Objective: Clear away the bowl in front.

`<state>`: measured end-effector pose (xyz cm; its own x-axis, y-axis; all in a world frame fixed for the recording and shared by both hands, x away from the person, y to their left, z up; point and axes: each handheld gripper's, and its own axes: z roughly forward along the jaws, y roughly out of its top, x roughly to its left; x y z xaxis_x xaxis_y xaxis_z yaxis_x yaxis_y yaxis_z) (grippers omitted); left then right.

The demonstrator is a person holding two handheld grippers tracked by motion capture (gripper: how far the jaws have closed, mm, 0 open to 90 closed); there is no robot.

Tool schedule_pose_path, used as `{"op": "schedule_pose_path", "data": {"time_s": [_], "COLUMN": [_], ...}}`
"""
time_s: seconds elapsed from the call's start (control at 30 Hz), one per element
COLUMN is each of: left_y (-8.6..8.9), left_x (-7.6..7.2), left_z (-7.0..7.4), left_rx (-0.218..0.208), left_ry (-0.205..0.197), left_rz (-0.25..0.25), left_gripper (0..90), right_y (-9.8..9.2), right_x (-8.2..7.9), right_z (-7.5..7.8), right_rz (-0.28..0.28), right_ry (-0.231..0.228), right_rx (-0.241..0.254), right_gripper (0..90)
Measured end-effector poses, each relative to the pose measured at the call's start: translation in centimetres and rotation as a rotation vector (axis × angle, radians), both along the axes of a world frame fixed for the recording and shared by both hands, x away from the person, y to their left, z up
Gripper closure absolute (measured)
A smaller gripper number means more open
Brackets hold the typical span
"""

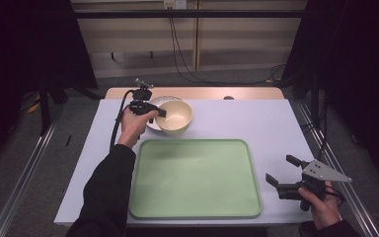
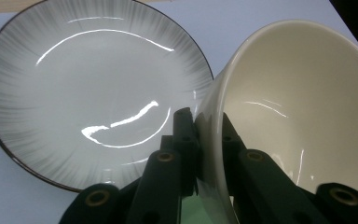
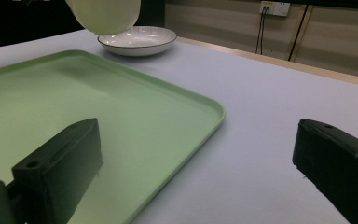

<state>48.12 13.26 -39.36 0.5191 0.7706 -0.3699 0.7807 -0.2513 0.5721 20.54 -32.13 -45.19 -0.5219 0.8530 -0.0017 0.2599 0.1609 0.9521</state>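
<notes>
Landmark: green tray (image 1: 195, 178), lying on the table (image 1: 256, 118).

Right gripper (image 1: 282, 172): near the tray's right edge, at the table's near right corner. Jaws stand wide apart; nothing between them, nothing touched.

Left gripper (image 1: 159, 111): beyond the tray's far left corner. Jaws clamped on the rim of the cream bowl (image 1: 175, 117), one jaw inside the wall, one outside. The bowl is raised off the table and tilted.

White plate (image 1: 159, 106): beyond the tray, resting on the table, partly beneath the bowl.
</notes>
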Motion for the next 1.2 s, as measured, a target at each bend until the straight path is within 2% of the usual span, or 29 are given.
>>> {"op": "schedule_pose_path", "data": {"time_s": [0.37,0.5,0.53,0.67,0.7,0.73,0.87,0.9,0.97,1.07,1.2], "left_y": [-1.8,-2.7,-3.1,-3.8,-4.0,-4.3,-5.4,-5.7,-6.3,-6.9,-7.9], "left_x": [-0.6,-0.9,-0.9,-1.0,-1.0,-1.1,-1.4,-1.5,-1.6,-1.8,-2.0], "left_z": [-0.2,-0.1,0.0,0.0,0.0,0.0,0.0,0.0,-0.1,-0.2,-0.3], "left_rx": [0.022,0.014,0.012,0.015,0.024,0.011,0.009,0.003,0.008,0.002,0.006], "left_ry": [0.009,0.008,0.009,0.009,0.01,0.014,0.01,0.012,0.012,0.015,0.019], "left_rz": [-0.073,-0.093,-0.112,-0.122,-0.14,-0.137,-0.166,-0.159,-0.183,-0.186,-0.215], "left_gripper": [83.7,83.8,83.8,83.8,83.8,83.8,83.8,83.8,83.8,83.7,83.8], "right_y": [0.0,0.0,0.0,0.0,0.0,0.0,0.0,0.0,0.0,0.0,0.0], "right_x": [0.0,0.0,0.0,0.0,0.0,0.0,0.0,0.0,0.0,0.0,0.0], "right_z": [0.0,0.0,0.0,0.0,0.0,0.0,0.0,0.0,0.0,0.0,0.0], "right_rz": [0.001,0.003,0.003,0.0,0.0,0.0,-0.001,0.0,0.0,-0.001,0.0], "right_ry": [0.003,0.005,0.003,0.003,0.003,0.002,0.003,0.004,0.004,0.004,0.005], "right_rx": [0.001,0.002,0.001,0.0,0.001,-0.001,0.0,0.002,0.003,0.002,0.003], "right_gripper": [0.9,0.9,0.9,0.9,0.9,0.9,0.9,0.9,0.9,0.9,0.9]}}
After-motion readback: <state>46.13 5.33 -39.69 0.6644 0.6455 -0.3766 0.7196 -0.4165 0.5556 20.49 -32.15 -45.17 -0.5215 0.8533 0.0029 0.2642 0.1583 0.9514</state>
